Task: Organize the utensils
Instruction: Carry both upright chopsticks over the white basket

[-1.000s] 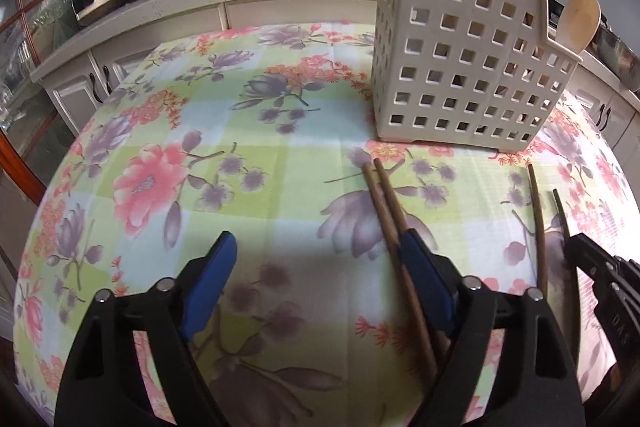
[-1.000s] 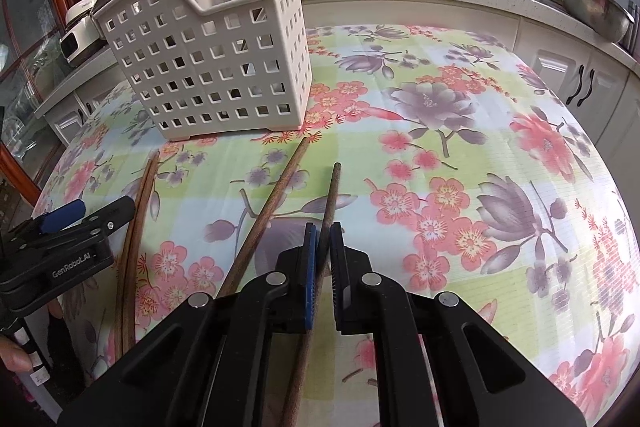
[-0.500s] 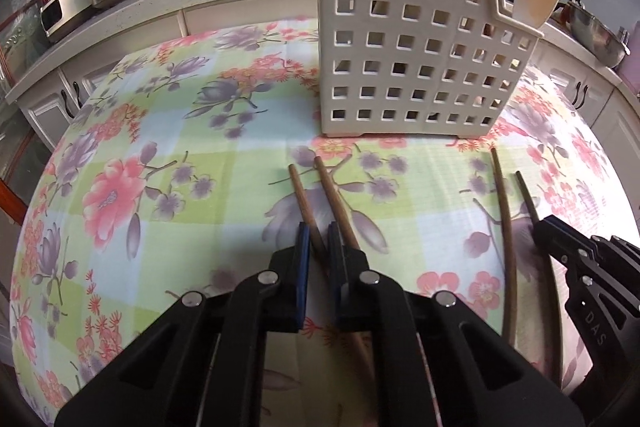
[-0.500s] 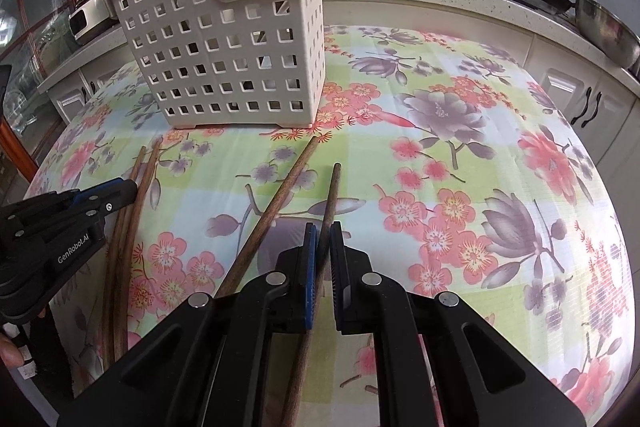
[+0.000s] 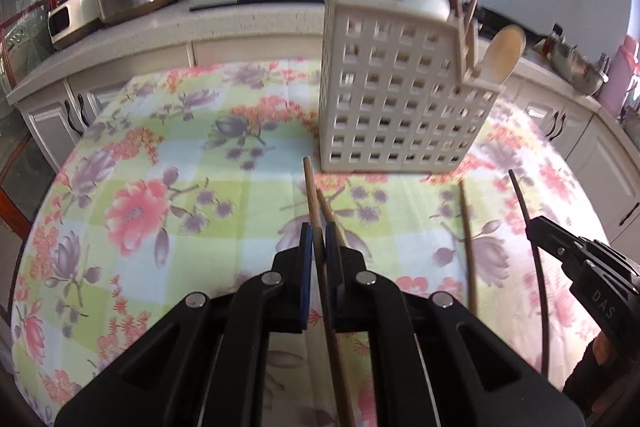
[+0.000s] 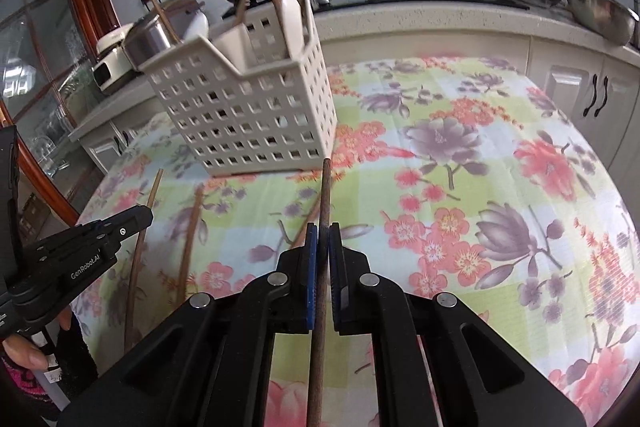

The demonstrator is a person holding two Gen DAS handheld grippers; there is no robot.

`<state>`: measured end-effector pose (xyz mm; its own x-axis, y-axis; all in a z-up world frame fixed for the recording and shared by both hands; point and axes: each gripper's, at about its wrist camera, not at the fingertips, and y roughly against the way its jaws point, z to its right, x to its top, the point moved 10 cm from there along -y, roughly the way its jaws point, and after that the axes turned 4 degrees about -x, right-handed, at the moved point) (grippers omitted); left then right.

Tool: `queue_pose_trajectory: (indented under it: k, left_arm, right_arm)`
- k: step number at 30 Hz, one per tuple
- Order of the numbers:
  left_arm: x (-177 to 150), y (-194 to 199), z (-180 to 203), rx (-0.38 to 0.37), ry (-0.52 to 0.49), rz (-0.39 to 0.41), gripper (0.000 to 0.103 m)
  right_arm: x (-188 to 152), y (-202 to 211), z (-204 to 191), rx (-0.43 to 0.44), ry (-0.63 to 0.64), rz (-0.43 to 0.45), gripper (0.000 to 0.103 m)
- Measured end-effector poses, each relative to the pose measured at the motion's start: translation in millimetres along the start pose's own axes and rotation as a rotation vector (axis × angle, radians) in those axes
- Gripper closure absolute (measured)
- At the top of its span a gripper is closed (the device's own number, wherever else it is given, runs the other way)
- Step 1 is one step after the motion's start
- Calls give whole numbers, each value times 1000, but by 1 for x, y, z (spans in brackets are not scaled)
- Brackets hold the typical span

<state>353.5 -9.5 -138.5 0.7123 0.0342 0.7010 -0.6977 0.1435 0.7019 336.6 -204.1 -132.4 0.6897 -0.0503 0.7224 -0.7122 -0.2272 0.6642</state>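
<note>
Left gripper (image 5: 319, 239) – jaws just closing, now clamping chopstick (image 5: 311, 195); second stick (image 5: 329, 213) crossing right beside it on table (image 5: 160, 195), possibly touching. Right gripper (image 6: 323, 239) – jaws clenching dark chopstick (image 6: 325, 195). You are holding both sticks with long axes running forward along jaws, tips aiming toward basket (image 5: 400, 107), which is standing ahead and above tips. Left tip is sitting nearer basket wall. You are needing stick tilted upright, tip down, over open rim.
</note>
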Motion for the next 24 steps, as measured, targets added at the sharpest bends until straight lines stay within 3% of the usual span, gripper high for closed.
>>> queue_pose_trajectory:
  k: [12, 24]
  left_arm:
    - [21, 80, 8, -38, -15, 160, 96]
    - [24, 136, 23, -24, -73, 269, 97]
  right_arm:
    - [31, 71, -27, 28, 57, 165, 97]
    - [35, 116, -41, 23, 95, 240, 97]
